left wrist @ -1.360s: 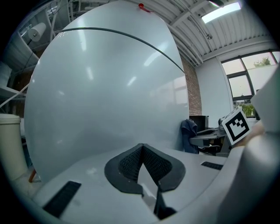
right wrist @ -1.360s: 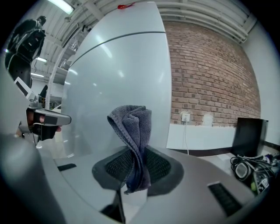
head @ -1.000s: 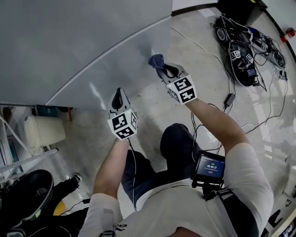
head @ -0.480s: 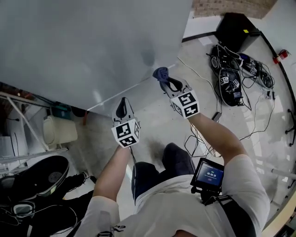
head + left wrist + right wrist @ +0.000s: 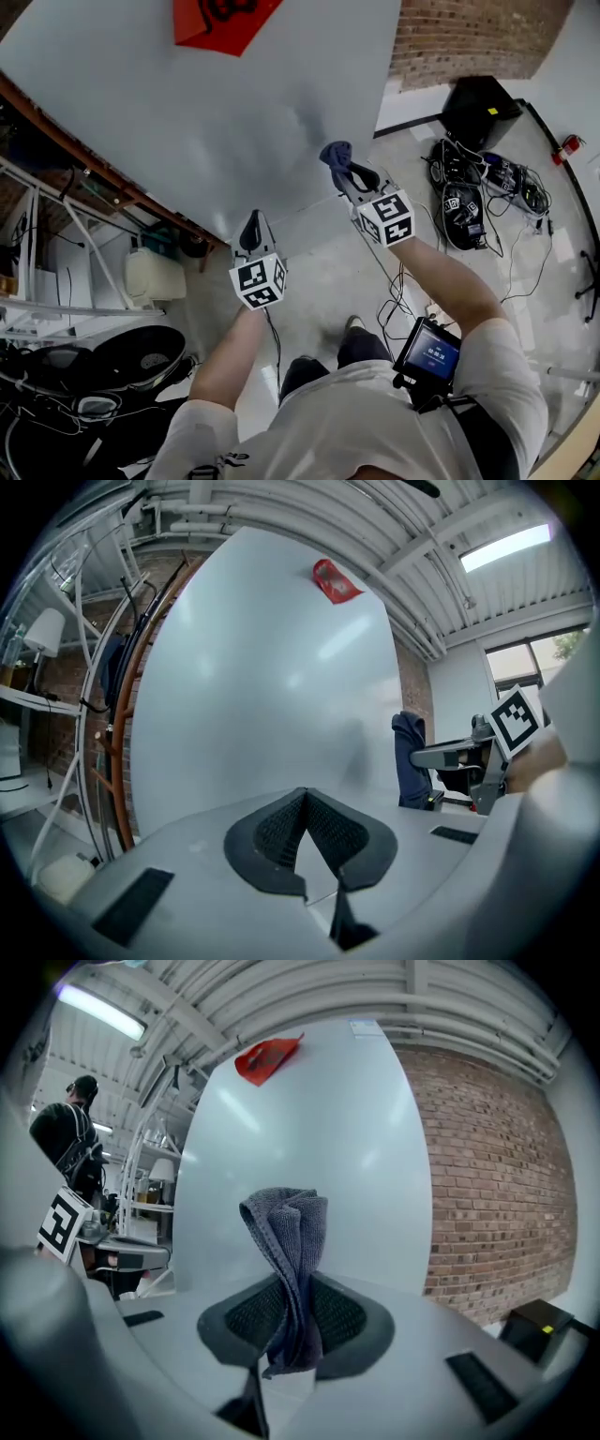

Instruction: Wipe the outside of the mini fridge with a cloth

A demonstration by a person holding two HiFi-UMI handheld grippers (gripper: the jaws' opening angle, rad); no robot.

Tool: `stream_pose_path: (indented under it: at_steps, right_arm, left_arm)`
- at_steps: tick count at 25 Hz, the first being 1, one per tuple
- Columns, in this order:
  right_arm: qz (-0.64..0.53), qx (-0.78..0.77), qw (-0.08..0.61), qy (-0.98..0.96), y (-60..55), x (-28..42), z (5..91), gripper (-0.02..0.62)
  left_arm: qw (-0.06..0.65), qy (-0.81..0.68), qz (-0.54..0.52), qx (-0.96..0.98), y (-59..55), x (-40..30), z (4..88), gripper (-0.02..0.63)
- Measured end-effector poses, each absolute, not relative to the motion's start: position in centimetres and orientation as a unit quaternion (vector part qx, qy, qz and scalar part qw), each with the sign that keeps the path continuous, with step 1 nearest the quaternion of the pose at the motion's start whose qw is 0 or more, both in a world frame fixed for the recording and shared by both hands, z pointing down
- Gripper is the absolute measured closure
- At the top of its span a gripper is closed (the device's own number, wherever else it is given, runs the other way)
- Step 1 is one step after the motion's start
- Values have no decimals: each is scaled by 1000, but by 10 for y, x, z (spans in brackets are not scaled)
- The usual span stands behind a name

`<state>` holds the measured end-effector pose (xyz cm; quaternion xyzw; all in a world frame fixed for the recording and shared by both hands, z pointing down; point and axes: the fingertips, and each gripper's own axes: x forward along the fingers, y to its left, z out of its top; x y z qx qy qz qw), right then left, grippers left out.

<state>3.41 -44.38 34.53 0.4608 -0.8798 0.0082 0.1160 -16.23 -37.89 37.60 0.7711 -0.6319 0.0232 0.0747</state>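
The mini fridge (image 5: 216, 103) is a tall pale grey box filling the upper left of the head view, and it also fills the left gripper view as the fridge (image 5: 262, 696) and the right gripper view as the fridge (image 5: 309, 1147). A dark blue-grey cloth (image 5: 335, 154) is bunched in my right gripper (image 5: 345, 169), which is shut on it. In the right gripper view the cloth (image 5: 289, 1251) stands up from between the jaws, close to the fridge's side. My left gripper (image 5: 249, 228) is shut with nothing in it, just short of the fridge's lower edge.
A red sticker (image 5: 220, 19) sits on the fridge's top part. A brick wall (image 5: 469, 37) rises at the right. A black case (image 5: 480, 108) and tangled cables (image 5: 469, 197) lie on the concrete floor at right. Metal shelving (image 5: 56, 244) and a white canister (image 5: 155, 277) stand at left.
The head view has tilted up, so more of the fridge and its red sticker show. Both grippers have risen along the fridge's side, the right one still holding the cloth.
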Motion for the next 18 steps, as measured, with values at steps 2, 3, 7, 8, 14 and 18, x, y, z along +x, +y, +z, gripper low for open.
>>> stream_pose_path:
  at_steps: [2, 3, 7, 8, 14, 18]
  right_arm:
    - [0, 457, 107, -883, -433, 31, 313, 508]
    - [-8, 454, 103, -885, -423, 31, 298, 508]
    - [-43, 434, 95, -895, -372, 31, 252, 508]
    - [-51, 428, 96, -897, -363, 29, 242, 508]
    - [-56, 435, 76, -895, -309, 27, 209, 508]
    - [-40, 449, 50, -891, -260, 36, 203, 508]
  left_arm:
    - [70, -633, 12, 771, -366, -166, 347, 603]
    - [64, -635, 6, 770, -354, -166, 335, 603]
    - [42, -641, -19, 766, -306, -174, 297, 603]
    - [39, -642, -26, 765, -300, -180, 289, 603]
    - [31, -644, -52, 762, -253, -210, 256, 603]
    - [33, -640, -68, 765, -215, -210, 248, 603]
